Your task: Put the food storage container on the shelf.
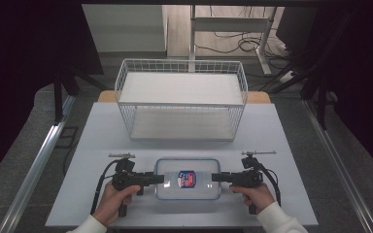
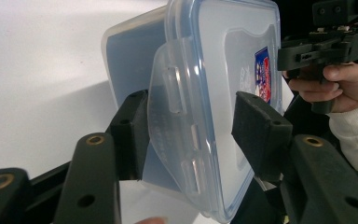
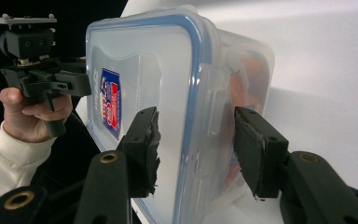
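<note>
A clear plastic container with a blue-rimmed lid and a red and blue label lies flat on the white table, near the front edge. My left gripper is at its left short end, open. In the left gripper view the gripper has its jaws on either side of the side latch flap, which stands out from the lid. My right gripper is at the right short end, open. In the right gripper view the gripper straddles the lid rim. Something orange shows through the wall.
A white two-tier wire basket shelf stands behind the container at the table's far side. The white table has bare room to the left and right. Dark curtains and metal rails flank the table.
</note>
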`<state>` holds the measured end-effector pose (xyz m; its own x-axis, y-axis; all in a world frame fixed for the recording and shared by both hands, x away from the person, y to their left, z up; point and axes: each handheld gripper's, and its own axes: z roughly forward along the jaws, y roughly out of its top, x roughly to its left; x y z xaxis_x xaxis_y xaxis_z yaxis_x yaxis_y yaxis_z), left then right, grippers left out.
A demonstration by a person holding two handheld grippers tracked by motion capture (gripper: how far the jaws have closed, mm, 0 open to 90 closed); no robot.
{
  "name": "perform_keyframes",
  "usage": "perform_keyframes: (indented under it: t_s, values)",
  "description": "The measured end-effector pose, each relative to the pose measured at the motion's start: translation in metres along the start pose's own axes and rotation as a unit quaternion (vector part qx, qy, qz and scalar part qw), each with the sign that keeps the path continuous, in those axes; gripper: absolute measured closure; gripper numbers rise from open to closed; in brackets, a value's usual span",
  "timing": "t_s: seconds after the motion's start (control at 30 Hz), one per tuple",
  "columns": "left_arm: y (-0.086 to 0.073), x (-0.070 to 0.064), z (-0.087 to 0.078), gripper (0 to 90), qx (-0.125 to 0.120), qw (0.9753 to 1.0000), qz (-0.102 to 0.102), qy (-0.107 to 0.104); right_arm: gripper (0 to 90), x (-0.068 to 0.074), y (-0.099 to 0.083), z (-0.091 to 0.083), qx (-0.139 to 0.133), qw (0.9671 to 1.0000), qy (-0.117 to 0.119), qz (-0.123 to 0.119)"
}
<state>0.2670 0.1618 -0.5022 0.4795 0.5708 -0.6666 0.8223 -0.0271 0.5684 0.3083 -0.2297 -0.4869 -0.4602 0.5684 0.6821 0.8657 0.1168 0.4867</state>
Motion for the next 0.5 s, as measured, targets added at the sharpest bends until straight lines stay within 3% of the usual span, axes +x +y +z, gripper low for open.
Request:
perform_keyframes:
  t_s: [0.5]
  values:
    - [0.006,-0.0059,-0.0052,48.3,-0.008,0.9999,0.013,0.003,51.8,0.0097,0.0045,-0.0057,-0.017,0.9995,-0.006,-0.025]
